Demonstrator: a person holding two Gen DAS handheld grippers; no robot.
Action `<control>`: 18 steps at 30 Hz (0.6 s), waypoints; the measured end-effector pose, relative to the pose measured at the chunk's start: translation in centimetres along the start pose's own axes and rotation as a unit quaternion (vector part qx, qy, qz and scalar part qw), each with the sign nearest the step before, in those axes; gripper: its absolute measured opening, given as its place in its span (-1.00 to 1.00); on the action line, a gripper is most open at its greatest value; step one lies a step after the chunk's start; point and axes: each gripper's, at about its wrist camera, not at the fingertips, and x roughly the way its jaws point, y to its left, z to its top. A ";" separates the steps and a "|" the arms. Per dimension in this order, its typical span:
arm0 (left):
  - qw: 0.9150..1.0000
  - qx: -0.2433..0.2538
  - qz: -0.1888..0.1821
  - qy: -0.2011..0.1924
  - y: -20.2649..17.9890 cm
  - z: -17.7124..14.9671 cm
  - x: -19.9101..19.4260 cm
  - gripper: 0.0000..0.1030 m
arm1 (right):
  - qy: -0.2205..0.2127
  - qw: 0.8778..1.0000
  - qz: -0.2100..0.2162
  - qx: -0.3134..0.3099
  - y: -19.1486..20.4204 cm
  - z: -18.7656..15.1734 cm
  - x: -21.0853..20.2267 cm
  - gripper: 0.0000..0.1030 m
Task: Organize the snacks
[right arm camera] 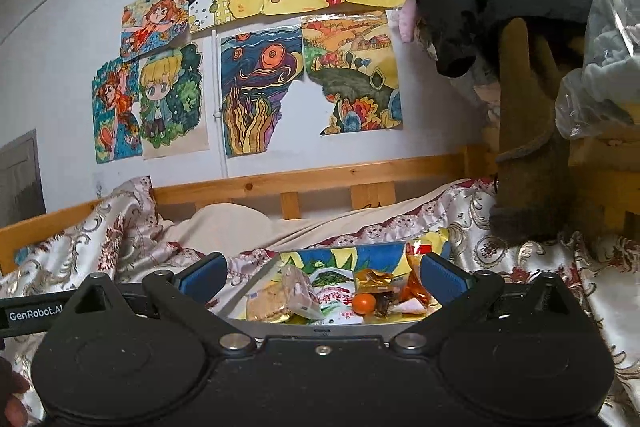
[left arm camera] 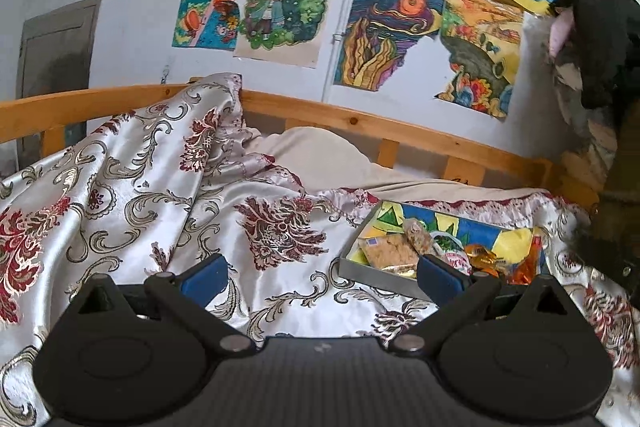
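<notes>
The snack tray [right arm camera: 312,325] lay on the bed, centred low in the right view, directly ahead of the right tool [right arm camera: 323,273], spread and empty. The left tool [left arm camera: 322,277], also spread, had it lower right, farther off.

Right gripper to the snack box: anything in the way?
Nothing visible. The right gripper is open and empty, with the snack box straight ahead between its fingers; only the box's near wall lies ahead of the snacks.

Wrapped snacks [right arm camera: 320,299] lie jumbled in a shallow grey tray [right arm camera: 316,329] on the bed.
</notes>
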 end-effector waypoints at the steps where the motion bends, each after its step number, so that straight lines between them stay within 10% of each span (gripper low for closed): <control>1: 1.000 0.000 -0.002 0.001 0.1 -0.2 0.0 0.99 | -0.001 1.000 -0.005 -0.003 0.1 -0.2 -0.2 0.99; 18: 0.997 0.025 -0.039 0.056 1.3 -2.0 1.9 0.99 | 0.033 0.998 -0.055 -0.005 0.2 -3.2 -2.3 0.99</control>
